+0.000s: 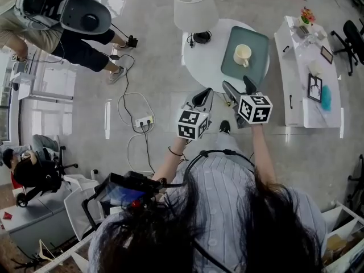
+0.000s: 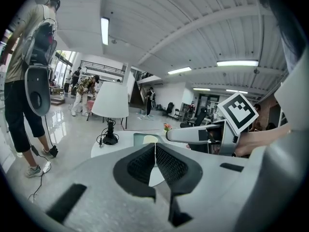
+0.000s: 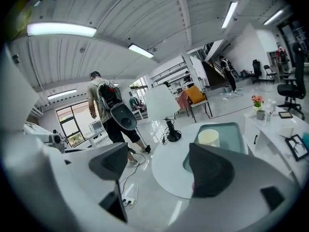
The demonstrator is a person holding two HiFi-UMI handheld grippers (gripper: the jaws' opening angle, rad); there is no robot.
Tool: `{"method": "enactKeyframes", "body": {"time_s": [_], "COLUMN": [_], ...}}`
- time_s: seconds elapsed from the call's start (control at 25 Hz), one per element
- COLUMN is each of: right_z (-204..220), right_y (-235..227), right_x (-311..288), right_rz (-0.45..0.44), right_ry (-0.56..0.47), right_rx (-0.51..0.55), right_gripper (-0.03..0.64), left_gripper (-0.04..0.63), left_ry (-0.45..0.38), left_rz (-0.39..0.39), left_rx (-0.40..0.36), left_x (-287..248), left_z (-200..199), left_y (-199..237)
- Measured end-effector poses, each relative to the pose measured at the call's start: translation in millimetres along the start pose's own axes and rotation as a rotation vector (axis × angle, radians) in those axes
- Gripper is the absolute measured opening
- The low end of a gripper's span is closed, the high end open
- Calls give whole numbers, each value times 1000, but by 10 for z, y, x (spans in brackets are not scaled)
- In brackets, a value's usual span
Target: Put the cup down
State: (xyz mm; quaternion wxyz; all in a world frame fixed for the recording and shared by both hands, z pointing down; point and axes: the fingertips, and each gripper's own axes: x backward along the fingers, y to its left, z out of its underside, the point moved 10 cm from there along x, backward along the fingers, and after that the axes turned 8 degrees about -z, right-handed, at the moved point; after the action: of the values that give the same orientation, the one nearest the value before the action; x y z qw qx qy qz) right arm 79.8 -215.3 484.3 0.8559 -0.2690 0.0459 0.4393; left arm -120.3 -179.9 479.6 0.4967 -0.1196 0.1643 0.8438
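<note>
The cream cup [image 1: 242, 54] stands upright on the green tray [image 1: 259, 47] on the round tabletop [image 1: 207, 58]. Short of the tray, the left hand-held gripper [image 2: 155, 153] is closed and empty, and the right hand-held gripper [image 3: 161, 166] is open and empty.

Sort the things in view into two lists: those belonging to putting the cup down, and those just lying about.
Job: cup, green tray under it, round table, right gripper (open), left gripper (shut).
Lying about: lamp, power strip on the floor, picture frame, flowers.

Left tongs [image 2: 154, 148] together, empty, before round table [image 2: 124, 140].
</note>
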Motion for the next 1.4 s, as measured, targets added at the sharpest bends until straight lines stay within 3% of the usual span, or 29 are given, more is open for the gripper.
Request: {"method": "enactKeyframes", "body": {"time_s": [0.4,0.48,0.56,0.6,0.84,1.4], "right_z": [414,523,619,661,875,964], "right_y": [676,842,981,1037,1302,1445], "right_x": [412,521,631,678,859,1235], "right_rz": [-15,-9,-9,-12,0,-2], "right_ry": [-45,-46,-51,-51,-29,-14], "right_rx": [-11,0,-7,-14,-20,-45], "right_gripper": [402,360,259,239,186,153], "left_gripper": [18,18,18,18,18,18], "left_ry": [-31,-28,-22,-20,-36,-59], "left_rz": [-5,-2,6,11,18,36], "left_rx": [24,31,31,31,60,80], "left_x": [849,1025,1173,1236,1511,1637], "left_z": [378,481,558,586,698,657], "left_y": [-22,-31,-56,-71,-94,-324]}}
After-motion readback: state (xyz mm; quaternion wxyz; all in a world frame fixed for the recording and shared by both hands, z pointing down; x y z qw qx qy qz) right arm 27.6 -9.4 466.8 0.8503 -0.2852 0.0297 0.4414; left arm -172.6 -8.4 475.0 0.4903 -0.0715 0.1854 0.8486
